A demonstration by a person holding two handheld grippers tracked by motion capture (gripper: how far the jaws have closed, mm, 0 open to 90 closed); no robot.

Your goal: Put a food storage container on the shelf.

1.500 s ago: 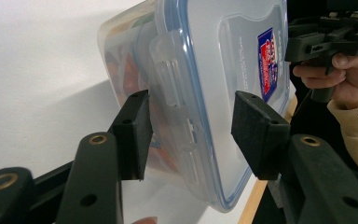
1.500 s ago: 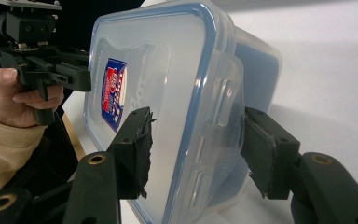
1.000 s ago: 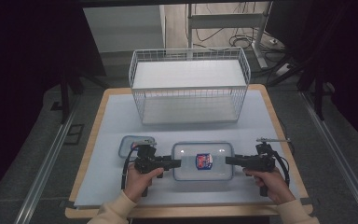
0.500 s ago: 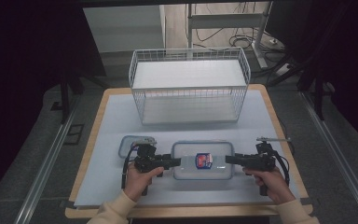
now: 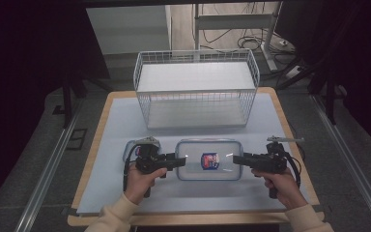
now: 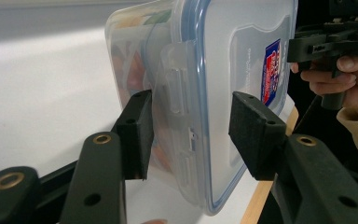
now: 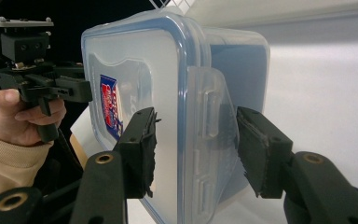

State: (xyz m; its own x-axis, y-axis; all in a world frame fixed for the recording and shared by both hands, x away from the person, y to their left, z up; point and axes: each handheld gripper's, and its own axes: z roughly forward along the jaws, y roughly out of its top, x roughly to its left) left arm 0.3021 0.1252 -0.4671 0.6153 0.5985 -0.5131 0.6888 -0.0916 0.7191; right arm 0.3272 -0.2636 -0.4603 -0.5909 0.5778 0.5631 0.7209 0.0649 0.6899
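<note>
- The table [image 5: 125, 125] fills the middle of the high view; a pale sheet covers its top, with a wooden edge showing round it; the floor beside it is grey, with metal rails running up both lower corners of the frame.
- A white wire basket [image 5: 196, 89] stands at upper centre, on the far part of the table; behind it lie cables and a metal stand; the room at far left and far right is dark.
- A clear plastic box [image 5: 207, 159] with a blue-rimmed lid lies at lower centre, between the two grippers.
- The left gripper [image 5: 181, 161] has its jaws apart, either side of the box's side clip [image 6: 175, 93]; the right gripper [image 5: 236, 159] likewise stands parted about the opposite clip [image 7: 209, 112].
- A small lidded container [image 5: 130, 147] sits just left of the left gripper.
</note>
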